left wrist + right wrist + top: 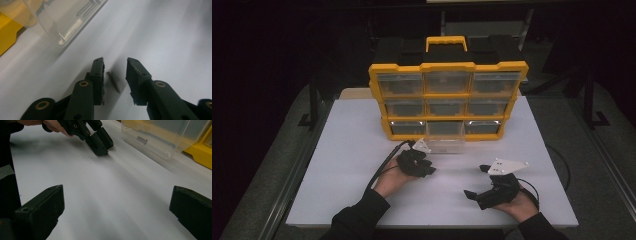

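Dark surroundings close in on the white table (362, 150) we work at, and a yellow drawer cabinet (447, 97) stands at its far side. One clear drawer (445, 139) of the bottom row is pulled out toward us, and in the left gripper view we see a few screws lying inside it.

We find a single screw (113, 81) lying flat on the table just in front of that drawer. In the left gripper view its long axis runs nearly along the jaws, a little slanted: the head points away from us toward the drawer, the tip points back toward the hand.

Our left gripper (114, 62) is tilted down over the screw with a jaw on either side of it. The jaws are partly open. The screw lies close to the jaw at the left of that view, with a wider gap to the other one; we see neither pad pressing on it, so it is not gripped.

Our right gripper (477, 181) rests near the table's near edge, well apart from the screw. Its jaws stand wide apart with bare table between them, holding nothing.
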`<state>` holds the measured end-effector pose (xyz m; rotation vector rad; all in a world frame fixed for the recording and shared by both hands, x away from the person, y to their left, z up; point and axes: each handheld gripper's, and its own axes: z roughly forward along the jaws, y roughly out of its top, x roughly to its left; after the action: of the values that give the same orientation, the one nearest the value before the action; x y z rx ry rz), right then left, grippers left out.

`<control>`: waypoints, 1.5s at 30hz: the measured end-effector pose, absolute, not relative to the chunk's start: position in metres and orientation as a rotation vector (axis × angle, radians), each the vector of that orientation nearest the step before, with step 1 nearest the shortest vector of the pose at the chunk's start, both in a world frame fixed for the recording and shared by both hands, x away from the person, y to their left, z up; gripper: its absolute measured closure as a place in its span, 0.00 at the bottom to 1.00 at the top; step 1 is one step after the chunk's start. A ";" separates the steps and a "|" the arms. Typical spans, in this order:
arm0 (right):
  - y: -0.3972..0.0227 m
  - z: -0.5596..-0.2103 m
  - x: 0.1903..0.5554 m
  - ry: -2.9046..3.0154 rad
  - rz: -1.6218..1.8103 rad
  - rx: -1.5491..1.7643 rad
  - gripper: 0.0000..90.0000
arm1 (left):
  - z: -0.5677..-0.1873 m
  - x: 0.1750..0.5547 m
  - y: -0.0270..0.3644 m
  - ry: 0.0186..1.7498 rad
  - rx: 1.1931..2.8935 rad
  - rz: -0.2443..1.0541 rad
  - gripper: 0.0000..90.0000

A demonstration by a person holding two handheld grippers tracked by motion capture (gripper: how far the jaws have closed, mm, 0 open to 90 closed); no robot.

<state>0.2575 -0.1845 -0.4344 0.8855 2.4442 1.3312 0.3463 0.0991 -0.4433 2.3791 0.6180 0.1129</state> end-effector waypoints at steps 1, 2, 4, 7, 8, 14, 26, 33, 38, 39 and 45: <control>-0.185 -0.434 0.258 2.445 1.330 0.885 0.00 | -0.444 0.346 0.099 0.620 2.377 0.110 0.77; -0.185 -0.434 0.258 2.445 1.330 0.885 0.00 | -0.444 0.346 0.099 0.620 2.377 0.110 0.79; -0.185 -0.434 0.258 2.445 1.331 0.885 0.00 | -0.444 0.347 0.099 0.626 2.375 0.107 0.81; -0.185 -0.434 0.258 2.444 1.332 0.886 0.00 | -0.445 0.347 0.100 0.626 2.381 0.104 0.85; -0.185 -0.434 0.258 2.444 1.330 0.885 0.00 | -0.446 0.347 0.099 0.628 2.378 0.102 0.85; -0.184 -0.434 0.257 2.444 1.330 0.885 0.00 | -0.446 0.347 0.099 0.629 2.382 0.112 0.90; -0.185 -0.434 0.258 2.444 1.331 0.885 0.00 | -0.446 0.348 0.100 0.630 2.379 0.111 0.97; -0.185 -0.434 0.258 2.444 1.331 0.883 0.00 | -0.446 0.349 0.101 0.626 2.379 0.096 0.97; -0.185 -0.434 0.258 2.444 1.332 0.884 0.00 | -0.444 0.351 0.105 0.617 2.377 0.091 0.97; -0.185 -0.434 0.258 2.444 1.333 0.883 0.00 | -0.443 0.351 0.106 0.616 2.376 0.092 0.97; -0.185 -0.434 0.258 2.447 1.332 0.884 0.00 | -0.438 0.351 0.113 0.610 2.381 0.087 0.97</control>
<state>0.2577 -0.1848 -0.4344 0.8845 2.4470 1.3319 0.3514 0.1126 -0.4378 2.3810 0.6096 0.0874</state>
